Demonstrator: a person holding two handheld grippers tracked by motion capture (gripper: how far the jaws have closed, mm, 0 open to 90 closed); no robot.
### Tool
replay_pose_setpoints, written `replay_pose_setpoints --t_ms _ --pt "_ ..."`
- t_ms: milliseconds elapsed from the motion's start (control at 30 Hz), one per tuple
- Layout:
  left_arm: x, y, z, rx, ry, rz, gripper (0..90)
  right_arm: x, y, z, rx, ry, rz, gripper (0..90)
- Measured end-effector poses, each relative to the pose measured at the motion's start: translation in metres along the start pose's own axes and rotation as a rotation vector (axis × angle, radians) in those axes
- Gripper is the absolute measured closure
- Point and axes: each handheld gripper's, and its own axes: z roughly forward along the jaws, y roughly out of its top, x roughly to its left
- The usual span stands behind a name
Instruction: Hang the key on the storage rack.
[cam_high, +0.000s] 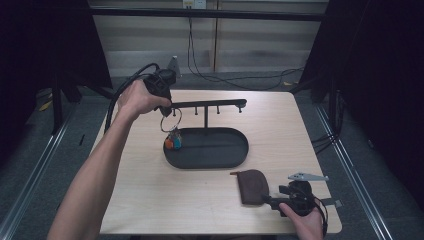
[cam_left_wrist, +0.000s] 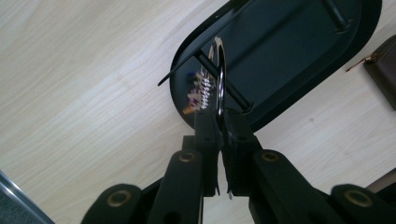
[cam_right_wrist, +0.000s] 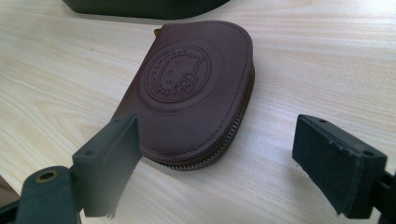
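My left gripper is shut on a silver key ring at the left end of the black stand's bar. A colourful charm dangles from the ring over the left end of the oval tray. In the left gripper view the ring rises edge-on from the shut jaws, with the charm behind it. I cannot tell whether the ring hangs on a peg. My right gripper stands open at the near edge of a brown zip pouch, which lies flat on the table.
The stand's bar carries several short pegs and rises on a post from the black tray in the middle of the wooden table. Cables run over the floor behind the table. The pouch lies just in front of the tray's right end.
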Motion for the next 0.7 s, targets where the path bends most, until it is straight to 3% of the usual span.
replay_pose_setpoints --t_ms 500,533,700 --pt "-0.001 -0.011 -0.009 -0.042 -0.015 -0.004 79.6 0.000 -0.001 0.000 0.001 0.000 -0.002 14.8" --pt "0.000 -0.014 -0.009 -0.052 -0.041 -0.011 76.3 0.000 0.000 0.000 0.005 0.001 -0.001 14.8" --pt "0.002 -0.019 -0.010 -0.072 -0.070 -0.017 74.1 0.000 0.000 0.000 0.006 0.001 0.001 14.7"
